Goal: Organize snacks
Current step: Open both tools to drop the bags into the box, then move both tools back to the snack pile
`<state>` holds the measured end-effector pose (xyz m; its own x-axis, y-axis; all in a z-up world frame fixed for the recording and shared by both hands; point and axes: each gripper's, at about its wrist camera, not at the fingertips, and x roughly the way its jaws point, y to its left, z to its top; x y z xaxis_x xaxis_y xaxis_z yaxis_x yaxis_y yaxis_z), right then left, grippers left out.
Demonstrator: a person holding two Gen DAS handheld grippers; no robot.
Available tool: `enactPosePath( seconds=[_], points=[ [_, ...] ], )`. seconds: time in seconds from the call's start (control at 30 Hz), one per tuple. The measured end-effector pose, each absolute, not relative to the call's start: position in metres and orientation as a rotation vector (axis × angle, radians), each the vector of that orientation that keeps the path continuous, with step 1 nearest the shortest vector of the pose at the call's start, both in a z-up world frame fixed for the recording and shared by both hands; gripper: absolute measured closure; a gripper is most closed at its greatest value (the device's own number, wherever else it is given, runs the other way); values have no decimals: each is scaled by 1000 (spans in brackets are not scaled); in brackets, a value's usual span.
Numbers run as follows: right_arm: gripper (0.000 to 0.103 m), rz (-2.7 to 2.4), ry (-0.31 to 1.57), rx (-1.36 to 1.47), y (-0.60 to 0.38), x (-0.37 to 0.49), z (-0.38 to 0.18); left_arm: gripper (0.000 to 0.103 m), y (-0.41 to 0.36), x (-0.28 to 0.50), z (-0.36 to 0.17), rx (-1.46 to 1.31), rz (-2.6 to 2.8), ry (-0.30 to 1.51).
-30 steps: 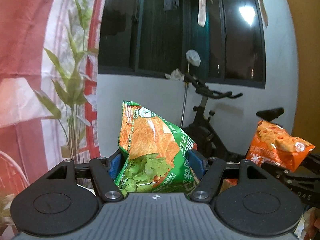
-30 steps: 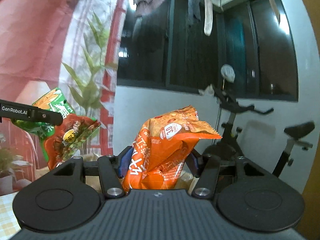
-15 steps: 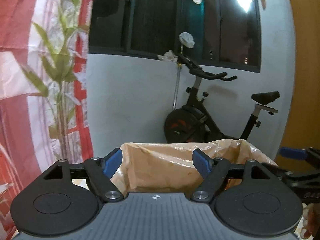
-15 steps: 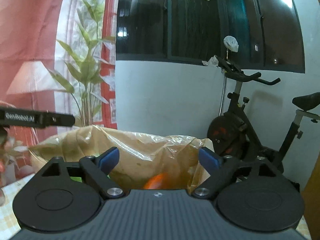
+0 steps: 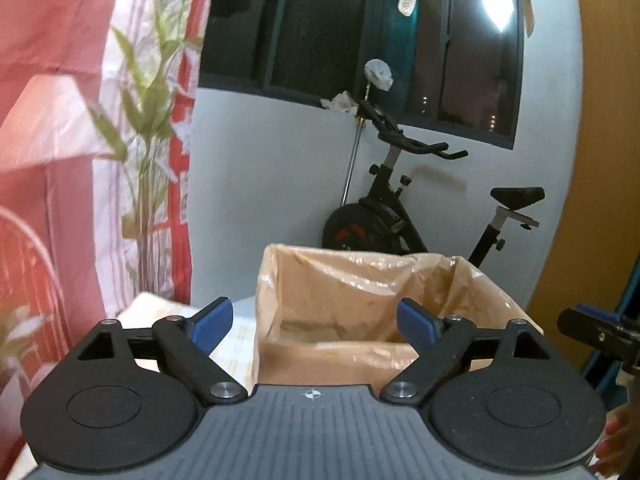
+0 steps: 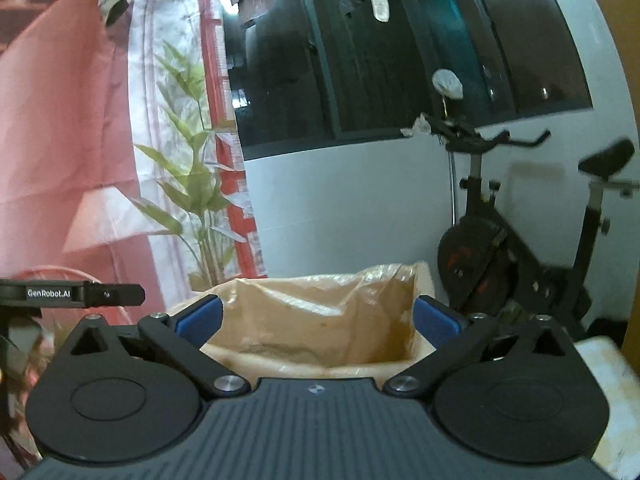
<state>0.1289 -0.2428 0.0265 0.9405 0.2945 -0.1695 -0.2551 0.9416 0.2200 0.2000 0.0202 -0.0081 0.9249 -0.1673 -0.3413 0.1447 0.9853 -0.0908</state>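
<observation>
A cardboard box lined with clear plastic (image 5: 360, 304) stands just ahead of my left gripper (image 5: 316, 320), which is open and empty, its blue pads wide apart. The same box (image 6: 320, 320) shows in the right wrist view, just beyond my right gripper (image 6: 318, 318), also open and empty. No snack bag is visible; the inside bottom of the box is hidden by the gripper bodies. Part of the right gripper (image 5: 596, 332) shows at the right edge of the left wrist view, and the left gripper's finger (image 6: 80, 294) at the left of the right wrist view.
An exercise bike (image 5: 400, 208) stands behind the box against a white wall with dark windows. A red and white curtain with a leaf print (image 5: 100, 140) hangs at the left. A pale tablecloth (image 5: 152, 304) lies beside the box.
One second ago the left gripper held a green snack bag and the right an orange one. Both bags were let go over the box; both grippers are now open and have drawn back.
</observation>
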Motion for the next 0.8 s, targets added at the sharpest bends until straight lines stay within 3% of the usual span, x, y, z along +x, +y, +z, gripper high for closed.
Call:
enactPosePath(
  seconds=[0.8],
  points=[
    [0,276,363,274,-234,36,-63,12,9,120,-99,-128,-66,491]
  ],
)
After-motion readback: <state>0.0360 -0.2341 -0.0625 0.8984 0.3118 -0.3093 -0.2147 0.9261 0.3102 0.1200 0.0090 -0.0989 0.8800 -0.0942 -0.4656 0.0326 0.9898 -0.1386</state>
